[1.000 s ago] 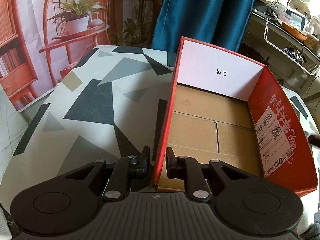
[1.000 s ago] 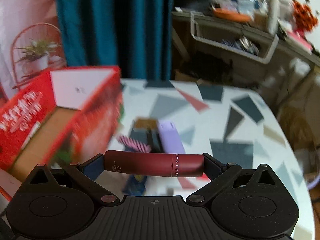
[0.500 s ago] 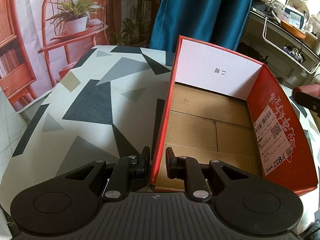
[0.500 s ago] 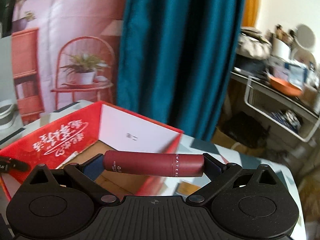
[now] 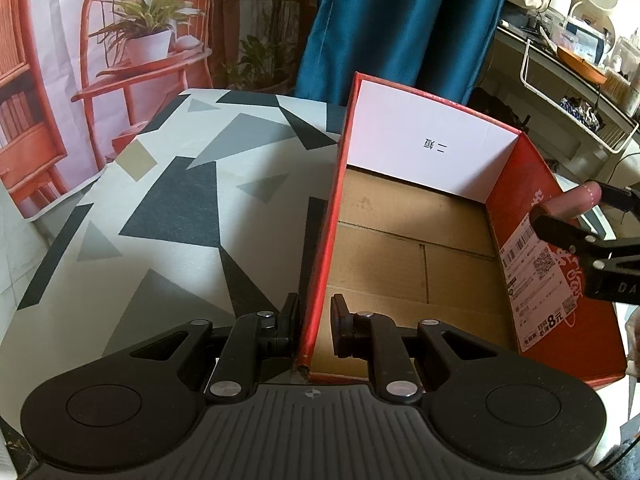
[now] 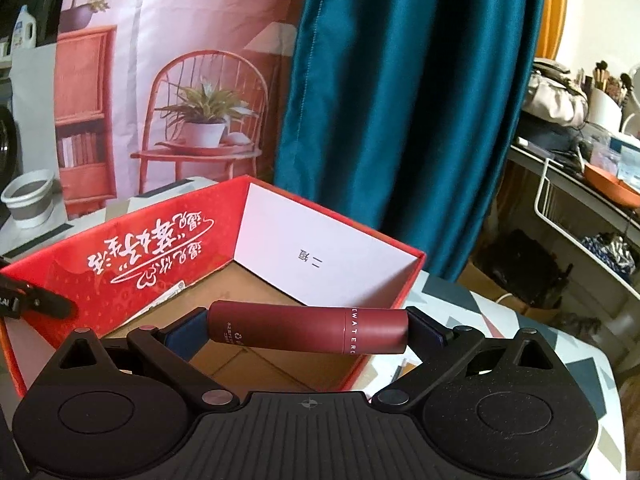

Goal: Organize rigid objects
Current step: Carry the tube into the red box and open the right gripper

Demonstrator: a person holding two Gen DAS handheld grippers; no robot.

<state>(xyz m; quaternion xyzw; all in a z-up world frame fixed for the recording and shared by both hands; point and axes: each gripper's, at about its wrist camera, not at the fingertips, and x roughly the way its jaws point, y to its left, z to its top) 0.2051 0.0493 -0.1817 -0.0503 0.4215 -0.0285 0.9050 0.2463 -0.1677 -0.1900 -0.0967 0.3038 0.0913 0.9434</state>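
Note:
A red cardboard box [image 5: 420, 140] with a bare brown floor stands open on the patterned table. My left gripper [image 5: 314, 320] straddles its left wall near the front corner, and the jaws are closing tight on that wall. In the right wrist view the same box [image 6: 80, 280] lies below and ahead. My right gripper [image 6: 308, 328] is shut on a dark red tube [image 6: 280, 324], held crosswise by its ends above the box's near side. The left wrist view shows the tube [image 5: 568, 204] and the right gripper [image 5: 576, 206] over the box's right wall.
The table [image 5: 160, 208] has a grey, black and white triangle cloth. A teal curtain [image 6: 400, 120] hangs behind the box. A cluttered shelf with a white wire basket [image 6: 580, 232] stands to the right. A white bucket [image 6: 30, 196] sits at far left.
My right gripper has carried the tube from over the table's loose items across to the box and rolled level. The left gripper has stayed on the box wall.

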